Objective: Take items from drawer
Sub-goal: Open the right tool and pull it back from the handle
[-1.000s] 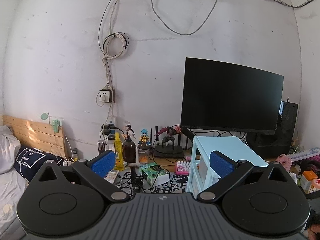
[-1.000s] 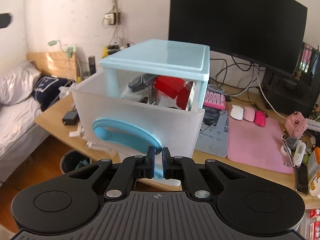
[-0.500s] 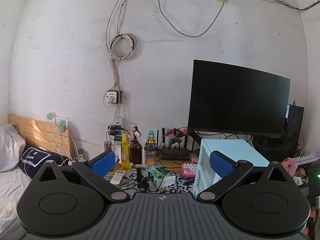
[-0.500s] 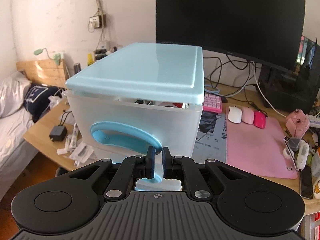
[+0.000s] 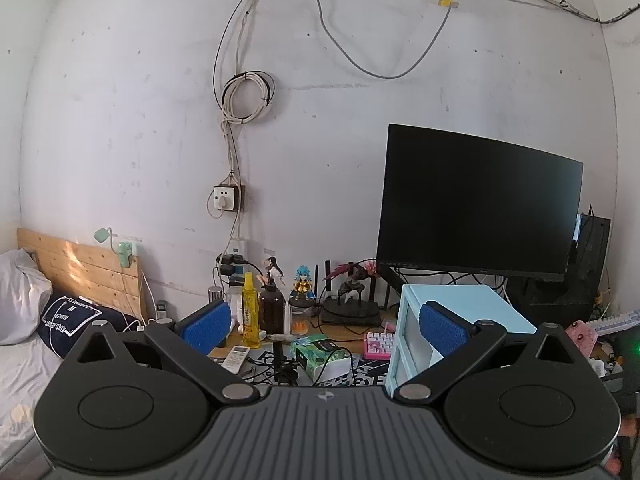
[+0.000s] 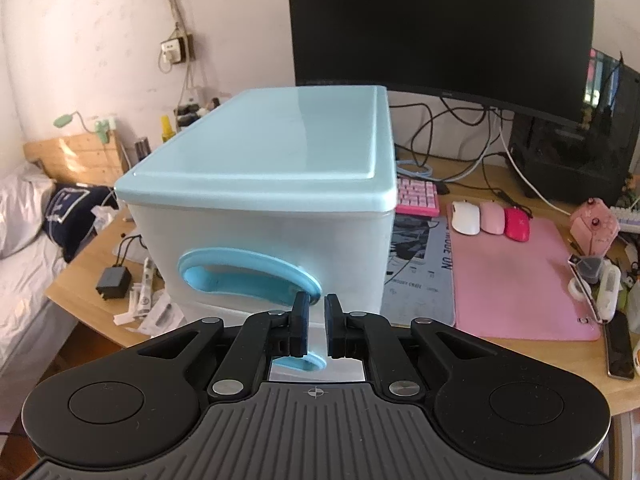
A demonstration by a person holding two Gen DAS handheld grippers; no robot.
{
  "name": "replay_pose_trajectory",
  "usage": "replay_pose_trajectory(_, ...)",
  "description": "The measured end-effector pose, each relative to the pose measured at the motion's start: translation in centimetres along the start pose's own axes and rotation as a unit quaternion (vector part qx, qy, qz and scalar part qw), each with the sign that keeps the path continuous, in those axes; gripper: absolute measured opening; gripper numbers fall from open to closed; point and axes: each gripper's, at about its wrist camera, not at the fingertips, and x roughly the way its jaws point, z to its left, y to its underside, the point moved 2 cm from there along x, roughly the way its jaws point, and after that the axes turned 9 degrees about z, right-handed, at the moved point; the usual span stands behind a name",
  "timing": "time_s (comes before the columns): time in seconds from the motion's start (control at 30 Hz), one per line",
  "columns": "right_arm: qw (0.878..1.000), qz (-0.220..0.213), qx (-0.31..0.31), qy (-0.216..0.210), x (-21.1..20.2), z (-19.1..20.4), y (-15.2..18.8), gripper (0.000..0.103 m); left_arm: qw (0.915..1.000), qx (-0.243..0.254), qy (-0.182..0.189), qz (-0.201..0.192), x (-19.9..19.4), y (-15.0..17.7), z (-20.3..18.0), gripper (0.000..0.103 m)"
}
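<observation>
Drawer (image 6: 260, 248) now pushed fully in; was pulled out, contents showing. Right gripper (image 6: 316, 320) pinches the handle's (image 6: 248, 276) right end. Left gripper (image 5: 320, 320) spread wide, holding nothing, left of the box.

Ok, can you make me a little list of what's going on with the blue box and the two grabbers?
drawer box: on the desk, drawer pushed in
handle: blue, on the drawer front
right gripper: shut on the handle's right end
left gripper: open, holds nothing
monitor: dark, behind the box
mice: three beside the box, white, pink, red
</observation>
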Motion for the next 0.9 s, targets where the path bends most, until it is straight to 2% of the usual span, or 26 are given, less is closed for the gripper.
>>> replay_pose_trajectory(0.2,1.0,-0.025,0.01,-0.006,-5.2,0.4,0.1,0.01,1.0,0.003,0.006,0.001,0.3,-0.3,-0.3,0.103)
replay_pose_trajectory(0.23,0.999,-0.033,0.011,-0.005,-6.2,0.5,0.0,0.013,0.9999,0.005,0.008,0.004,0.4,-0.2,-0.4,0.103)
replay_pose_trajectory(0.3,0.999,-0.047,0.017,-0.001,-8.2,0.6,-0.3,0.028,0.9999,0.004,0.01,0.007,0.6,-0.2,-0.5,0.103)
replay_pose_trajectory(0.33,0.998,-0.055,0.019,0.002,-9.2,0.6,-0.4,0.041,0.9999,0.004,0.011,0.008,0.6,-0.2,-0.5,0.103)
replay_pose_trajectory(0.37,0.998,-0.064,0.02,0.004,-10.0,0.6,-0.5,0.046,0.9999,0.003,0.012,0.009,0.6,-0.2,-0.6,0.103)
replay_pose_trajectory(0.43,0.996,-0.081,0.021,0.006,-11.6,0.6,-0.7,0.046,0.9998,0.003,0.015,0.011,0.6,-0.3,-0.7,0.103)
replay_pose_trajectory(0.5,0.995,-0.096,0.019,0.013,-13.1,0.6,-0.7,0.054,0.9998,0.005,0.018,0.01,0.5,-0.5,-0.9,0.103)
replay_pose_trajectory(0.53,0.994,-0.104,0.018,0.016,-13.8,0.6,-0.7,0.062,0.9997,0.007,0.019,0.01,0.5,-0.5,-1.0,0.103)
replay_pose_trajectory(0.63,0.992,-0.123,0.016,0.024,-15.7,0.3,-0.5,0.063,0.9997,0.013,0.019,0.01,0.2,-0.7,-1.4,0.103)
replay_pose_trajectory(0.7,0.99,-0.135,0.017,0.03,-16.7,0.3,-0.1,0.069,0.9996,0.016,0.02,0.011,0.1,-0.7,-1.6,0.103)
replay_pose_trajectory(0.77,0.988,-0.148,0.025,0.026,-17.7,0.2,0.4,0.082,0.9995,0.018,0.021,0.013,-0.1,-0.7,-1.8,0.103)
replay_pose_trajectory(0.9,0.985,-0.167,0.038,0.029,-18.6,0.0,1.7,0.083,0.9996,0.017,0.016,0.018,-0.1,-0.6,-2.0,0.103)
